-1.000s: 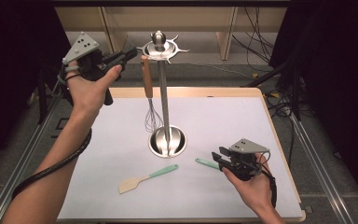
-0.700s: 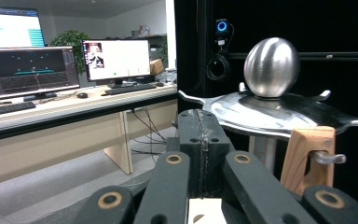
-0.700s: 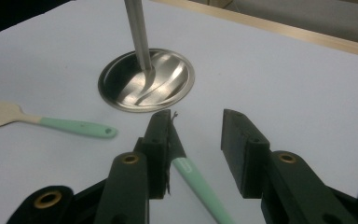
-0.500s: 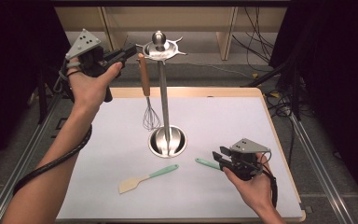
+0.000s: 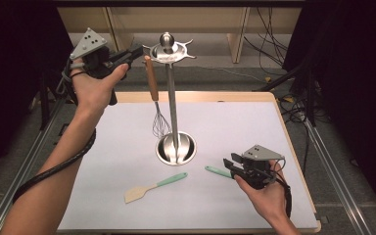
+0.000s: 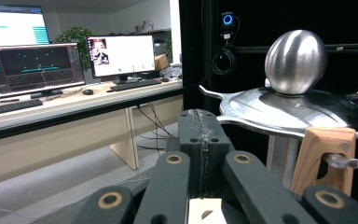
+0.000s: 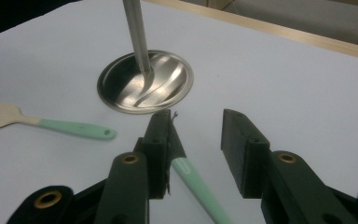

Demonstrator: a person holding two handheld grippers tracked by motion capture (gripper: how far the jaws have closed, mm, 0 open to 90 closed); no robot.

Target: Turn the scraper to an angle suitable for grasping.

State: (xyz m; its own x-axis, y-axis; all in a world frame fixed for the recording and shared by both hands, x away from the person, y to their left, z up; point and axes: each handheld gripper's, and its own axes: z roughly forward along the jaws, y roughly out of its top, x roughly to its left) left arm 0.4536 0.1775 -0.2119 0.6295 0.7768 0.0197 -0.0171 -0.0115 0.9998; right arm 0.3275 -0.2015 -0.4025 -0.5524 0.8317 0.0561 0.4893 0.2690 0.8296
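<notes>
A steel utensil stand [image 5: 172, 107] rises from a round base [image 5: 176, 148] in the middle of the white mat. A whisk with a wooden handle [image 5: 151, 78] hangs from a hook under the stand's top disc [image 5: 168, 49]. My left gripper [image 5: 133, 53] is held high just left of that disc, shut and empty. In the left gripper view its jaws [image 6: 200, 140] are pressed together, with the whisk's handle [image 6: 324, 158] to their right. My right gripper [image 5: 234, 163] rests low on the mat, open. A green-handled utensil [image 7: 196, 182] lies between its jaws, beside one pad.
A spatula [image 5: 154, 187] with a green handle and pale blade lies on the mat in front of the base. The mat sits on a wooden board [image 5: 293, 147]. Cables trail on the floor at the right. Desks with monitors [image 6: 121, 56] stand beyond the table.
My left hand has lifted slightly beside the stand's top. The whisk still hangs in place. The right hand has not moved.
</notes>
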